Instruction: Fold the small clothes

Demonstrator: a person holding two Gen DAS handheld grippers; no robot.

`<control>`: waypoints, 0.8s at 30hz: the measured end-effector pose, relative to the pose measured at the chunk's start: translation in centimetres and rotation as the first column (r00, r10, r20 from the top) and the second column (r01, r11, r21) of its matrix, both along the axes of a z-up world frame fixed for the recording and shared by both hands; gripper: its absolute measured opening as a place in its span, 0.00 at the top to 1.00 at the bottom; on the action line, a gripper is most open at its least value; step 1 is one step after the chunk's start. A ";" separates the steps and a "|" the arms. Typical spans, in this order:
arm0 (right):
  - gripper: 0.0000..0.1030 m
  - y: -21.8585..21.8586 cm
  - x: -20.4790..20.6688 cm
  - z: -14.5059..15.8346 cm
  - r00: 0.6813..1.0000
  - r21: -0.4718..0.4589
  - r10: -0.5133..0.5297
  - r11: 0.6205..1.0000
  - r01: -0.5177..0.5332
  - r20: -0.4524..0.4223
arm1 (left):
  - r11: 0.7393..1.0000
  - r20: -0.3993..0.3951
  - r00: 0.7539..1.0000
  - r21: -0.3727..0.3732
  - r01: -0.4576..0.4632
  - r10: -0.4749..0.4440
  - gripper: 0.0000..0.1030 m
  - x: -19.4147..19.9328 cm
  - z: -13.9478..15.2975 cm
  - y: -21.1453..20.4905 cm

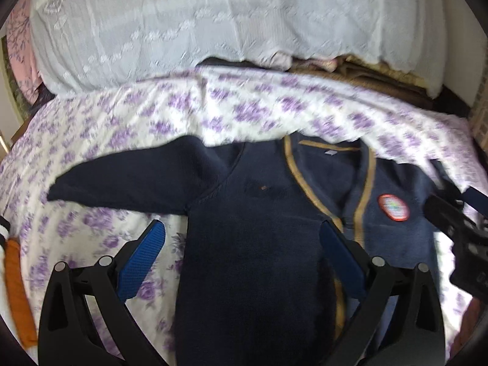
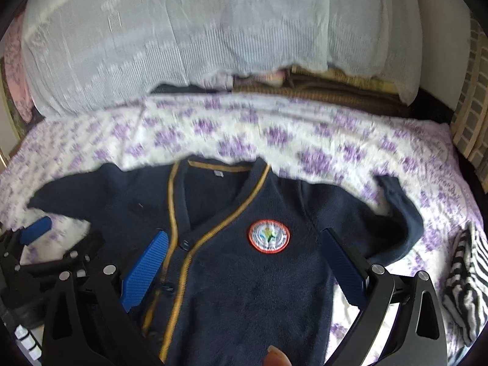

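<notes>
cardigan: one navy cardigan [image 2: 244, 274] with mustard trim lay face up and flat on the floral sheet [image 2: 274, 128]; it was buttoned as far as you could see, neckline pointing toward the pale blanket [image 2: 213, 30].
badge: one round red-rimmed badge [image 2: 268, 236] sat on the cardigan's chest, just beside the trim line.
sleeves: two. One sleeve [image 1: 122, 180] lay straight out from the cardigan's body; the other sleeve [image 2: 402, 213] was out too but bent and rumpled at the cuff.
progress: my read, you were at the start. The cardigan was spread but no fold was in. Both sleeves, the sides and the hem-to-collar fold were all left.
left gripper: your left gripper [image 1: 244, 262] hovered over the cardigan's body, fingers wide apart, gripping nothing; one blue pad [image 1: 143, 262] was over the sheet beside the cardigan, the other over the knit.
right gripper: your right gripper [image 2: 244, 271] hovered over the cardigan's badge side, fingers spread, empty. Contact with the cloth: couldn't tell.
fingertip: one fingertip [image 2: 276, 357] showed at the bottom edge of the right wrist view, over the cardigan's lower part.
other cloth: one striped black-and-white piece [image 2: 466, 280] lay well apart from the cardigan past the bent sleeve; one orange piece [image 1: 18, 289] lay off past the straight sleeve.
count: two grippers, one cardigan, one sheet, one blanket.
</notes>
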State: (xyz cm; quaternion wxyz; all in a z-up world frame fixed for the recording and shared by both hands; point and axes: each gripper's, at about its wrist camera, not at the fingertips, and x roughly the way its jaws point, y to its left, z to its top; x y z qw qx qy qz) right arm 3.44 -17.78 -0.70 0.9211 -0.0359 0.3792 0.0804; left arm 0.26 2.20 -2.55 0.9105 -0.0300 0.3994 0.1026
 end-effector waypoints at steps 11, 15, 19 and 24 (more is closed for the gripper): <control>0.03 -1.2 4.4 -9.2 0.991 -0.050 -0.076 0.996 0.071 -0.114 | 0.998 -0.133 0.991 0.054 0.024 -0.016 0.04 3.8 -7.3 -1.1; 0.03 -1.7 4.3 -10.3 0.989 0.000 -0.076 0.997 0.077 -0.123 | 0.999 -0.117 0.993 -0.036 0.022 -0.026 0.04 3.5 -7.9 0.0; 0.03 -1.8 3.8 -10.4 0.991 0.005 -0.061 0.998 0.062 -0.122 | 0.998 -0.111 0.993 -0.053 0.033 -0.038 0.04 3.3 -8.0 0.0; 0.03 -2.6 4.5 -8.6 0.989 0.030 0.031 0.999 -0.027 -0.144 | 0.995 -0.103 0.992 -0.081 0.060 -0.068 0.04 3.1 -7.8 0.3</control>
